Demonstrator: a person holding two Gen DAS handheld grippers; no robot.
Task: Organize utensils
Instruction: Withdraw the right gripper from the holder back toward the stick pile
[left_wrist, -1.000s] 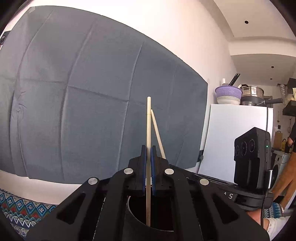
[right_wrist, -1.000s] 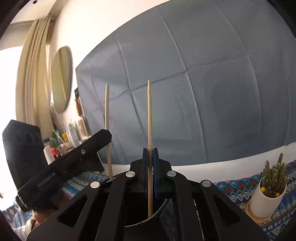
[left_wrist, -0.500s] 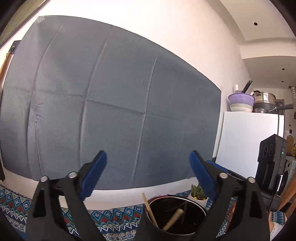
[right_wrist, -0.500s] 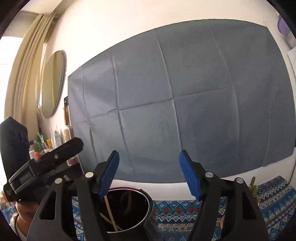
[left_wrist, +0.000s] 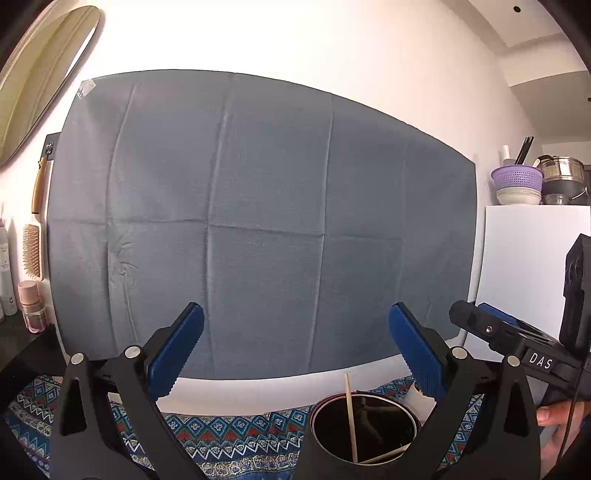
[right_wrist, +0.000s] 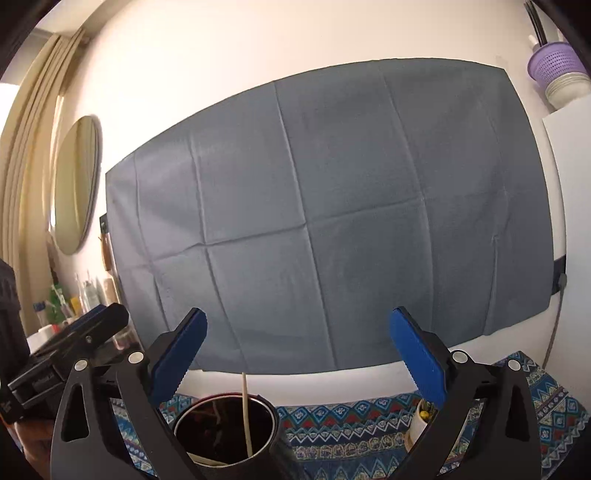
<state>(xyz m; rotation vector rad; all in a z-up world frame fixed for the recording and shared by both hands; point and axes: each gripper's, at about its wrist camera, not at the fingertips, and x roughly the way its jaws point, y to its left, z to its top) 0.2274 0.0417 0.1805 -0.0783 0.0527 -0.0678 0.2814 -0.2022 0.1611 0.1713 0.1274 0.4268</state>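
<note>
Grey cloth (left_wrist: 258, 229) hangs creased across the white wall, filling the middle of both views, with a patterned blue runner (left_wrist: 229, 435) spread over the surface below it. At the bottom of each frame stands a dark round holder (left_wrist: 364, 428), its rim showing just right of centre in the left wrist view and left of centre in the right wrist view. One wooden chopstick (left_wrist: 350, 417) stands nearly upright inside it, and a second pale stick (left_wrist: 384, 456) lies slanted low against the inner wall.

The left gripper (left_wrist: 295, 350) is spread wide above the holder; its jaws have just been opening, and nothing sits between its blue pads (left_wrist: 177, 349). The right gripper (right_wrist: 297, 350) is likewise spread, its jaws having just been opening, the chopstick top below them and untouched. A small white pot (right_wrist: 419, 424) sits at lower right, partly hidden. At the left hangs an oval mirror (right_wrist: 75, 184).
</note>
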